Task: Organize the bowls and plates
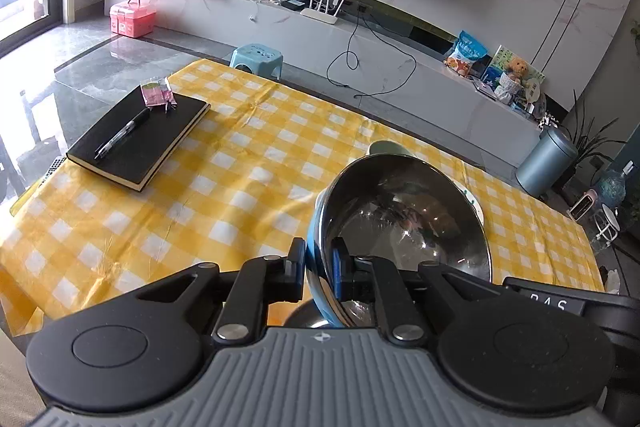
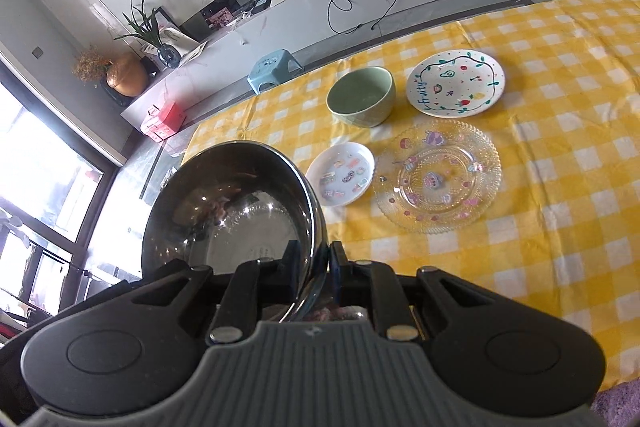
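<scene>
Steel bowl (image 1: 404, 223), blue on the outside, hangs tilted above the yellow checked tablecloth (image 1: 240, 163), pinched at its rim from both sides. The left gripper (image 1: 320, 267) is clamped on the near rim, one pad outside the wall and one inside. The right gripper (image 2: 316, 267) grips the same bowl's (image 2: 232, 203) opposite rim likewise. Beyond the bowl, on the cloth, sit a green bowl (image 2: 362, 97), a small white plate (image 2: 342, 179) just beside a clear glass plate (image 2: 438, 175), and a white "Fruity" plate (image 2: 456, 83) farther back. A black notebook (image 1: 140, 143) with a pen (image 1: 122, 139) lies well apart to the left.
</scene>
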A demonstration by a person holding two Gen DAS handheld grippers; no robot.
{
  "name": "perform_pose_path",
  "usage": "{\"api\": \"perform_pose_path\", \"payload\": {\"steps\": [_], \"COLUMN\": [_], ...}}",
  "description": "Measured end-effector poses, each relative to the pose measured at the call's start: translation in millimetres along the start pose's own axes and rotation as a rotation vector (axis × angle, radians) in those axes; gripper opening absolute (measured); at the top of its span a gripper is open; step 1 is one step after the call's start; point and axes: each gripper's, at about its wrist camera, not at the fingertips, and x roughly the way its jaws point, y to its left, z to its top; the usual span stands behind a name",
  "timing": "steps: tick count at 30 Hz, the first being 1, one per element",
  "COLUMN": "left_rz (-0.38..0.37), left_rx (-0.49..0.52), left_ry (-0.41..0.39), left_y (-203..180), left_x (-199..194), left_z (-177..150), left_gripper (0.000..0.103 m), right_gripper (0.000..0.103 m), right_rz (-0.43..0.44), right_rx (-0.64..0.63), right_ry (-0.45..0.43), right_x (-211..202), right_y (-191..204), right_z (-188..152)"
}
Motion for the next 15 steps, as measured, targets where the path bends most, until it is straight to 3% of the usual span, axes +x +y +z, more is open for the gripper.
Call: {"api": "perform_pose_path", "payload": {"steps": [15], "left_rz": [-0.001], "left_rx": [0.038], "left_ry": [0.065], "left_y": [-3.0], "left_x": [-8.8], "left_z": [-41.3], "left_gripper": [0.015], "right_gripper": [0.013], "right_rz": [-0.021], "right_rx": [0.008], "right_ry": [0.048], "right_x": [-18.0], "right_y": [-25.1], "right_z": [-30.9]}}
